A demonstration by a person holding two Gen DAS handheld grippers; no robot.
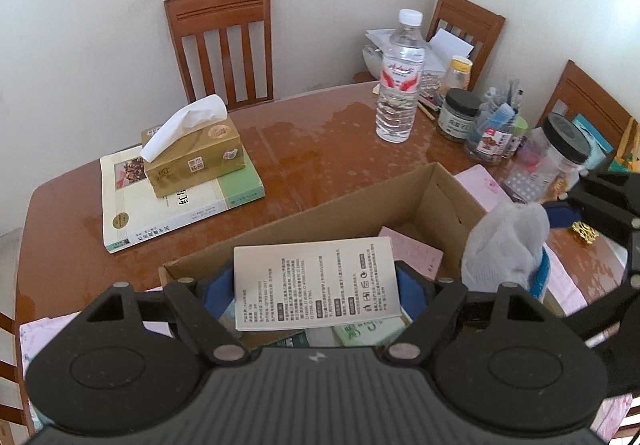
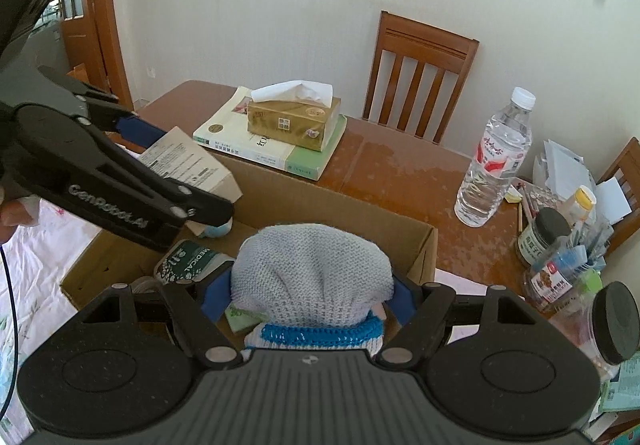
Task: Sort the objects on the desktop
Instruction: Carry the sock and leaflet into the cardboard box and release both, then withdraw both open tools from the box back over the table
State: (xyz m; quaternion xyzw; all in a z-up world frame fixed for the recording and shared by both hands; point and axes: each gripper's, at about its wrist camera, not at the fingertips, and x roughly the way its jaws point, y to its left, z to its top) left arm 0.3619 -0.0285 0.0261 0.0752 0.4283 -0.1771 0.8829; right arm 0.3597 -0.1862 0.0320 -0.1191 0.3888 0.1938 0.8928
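Left wrist view: left gripper (image 1: 316, 281) is pinching a flat white printed carton (image 1: 316, 281) over the open brown cardboard box (image 1: 360, 201) at lower centre. Right gripper (image 2: 310, 295) is clamping a grey knitted glove (image 2: 312, 277) above it. Sorting is looking partway done: clear plastic water bottle (image 1: 398, 85) and jars (image 1: 458, 115) are waiting upper right.

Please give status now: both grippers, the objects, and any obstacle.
Left gripper shut on flat white printed box. Right gripper shut on rolled grey knitted glove. Both above open brown cardboard box. Nothing blocking.
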